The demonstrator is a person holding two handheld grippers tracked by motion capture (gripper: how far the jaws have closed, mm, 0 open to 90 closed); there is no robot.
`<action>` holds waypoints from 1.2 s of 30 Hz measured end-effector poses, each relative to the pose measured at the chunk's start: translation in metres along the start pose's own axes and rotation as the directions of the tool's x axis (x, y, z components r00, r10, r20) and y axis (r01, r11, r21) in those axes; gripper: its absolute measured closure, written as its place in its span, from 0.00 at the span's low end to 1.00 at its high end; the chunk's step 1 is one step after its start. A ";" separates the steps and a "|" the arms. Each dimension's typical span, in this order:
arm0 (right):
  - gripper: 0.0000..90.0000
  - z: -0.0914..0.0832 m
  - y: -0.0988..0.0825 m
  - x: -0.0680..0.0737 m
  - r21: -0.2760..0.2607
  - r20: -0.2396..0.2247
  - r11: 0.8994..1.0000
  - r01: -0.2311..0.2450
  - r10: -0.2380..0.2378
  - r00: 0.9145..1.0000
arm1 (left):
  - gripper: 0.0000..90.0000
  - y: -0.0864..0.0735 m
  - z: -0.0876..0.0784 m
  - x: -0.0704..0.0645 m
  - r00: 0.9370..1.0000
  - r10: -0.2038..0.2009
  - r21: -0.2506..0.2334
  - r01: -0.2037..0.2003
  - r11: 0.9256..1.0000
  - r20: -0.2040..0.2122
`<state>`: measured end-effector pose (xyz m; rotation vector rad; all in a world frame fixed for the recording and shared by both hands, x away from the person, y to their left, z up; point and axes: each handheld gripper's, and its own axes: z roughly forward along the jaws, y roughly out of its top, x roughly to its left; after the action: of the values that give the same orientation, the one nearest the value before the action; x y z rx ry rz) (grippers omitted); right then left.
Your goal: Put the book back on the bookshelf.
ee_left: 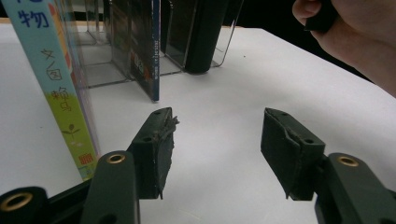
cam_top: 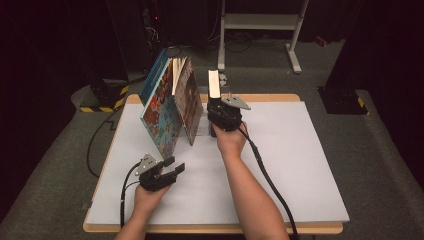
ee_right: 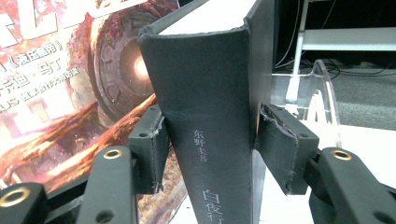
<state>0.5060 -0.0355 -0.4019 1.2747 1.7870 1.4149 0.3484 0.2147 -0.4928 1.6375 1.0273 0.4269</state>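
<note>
A thick black book stands upright in a clear acrylic book stand at the back of the white table. My right gripper is around its spine, one pad against each side, and the book leans slightly. Left of it, two picture books lean together: a blue-edged colourful one and a red-brown one. My left gripper rests low near the table's front left, open with nothing between its fingers. It faces the books' spines.
A clear divider of the stand rises to the right of the black book. Behind the table stand a metal frame and a yellow-and-black striped base. Cables trail from both grippers over the table's front edge.
</note>
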 end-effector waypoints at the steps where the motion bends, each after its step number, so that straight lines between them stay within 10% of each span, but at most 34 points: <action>1: 0.49 0.000 0.000 0.001 -0.001 0.003 1.000 0.001 -0.001 1.000 | 0.49 0.000 0.000 0.000 1.000 -0.002 0.001 0.002 1.000 0.001; 8: 0.44 -0.007 0.000 -0.005 -0.010 -0.026 1.000 -0.027 0.026 0.999 | 0.48 0.000 0.001 0.000 1.000 0.017 0.018 -0.017 1.000 -0.017; 13: 0.39 -0.037 -0.007 -0.017 -0.002 -0.032 0.998 0.059 -0.059 0.998 | 0.47 0.001 0.000 0.000 0.999 0.036 0.024 -0.036 0.999 -0.029; 24: 0.35 -0.128 -0.086 -0.099 0.104 0.065 0.980 0.169 -0.177 0.982 | 0.45 0.006 -0.015 0.012 0.990 0.056 0.024 -0.053 0.998 -0.128; 28: 0.32 -0.169 -0.120 -0.137 0.145 0.118 0.986 0.081 -0.098 0.988 | 0.43 0.005 -0.029 0.018 0.979 0.080 0.053 -0.071 0.996 -0.189; 36: 0.27 -0.211 -0.138 -0.160 0.135 0.139 0.990 0.046 -0.065 0.988 | 0.37 -0.019 -0.075 0.032 0.953 0.093 0.112 -0.063 0.992 -0.287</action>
<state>0.3481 -0.2737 -0.4880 1.3459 1.8276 1.1614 0.3044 0.2861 -0.4926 1.7441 1.2223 0.6956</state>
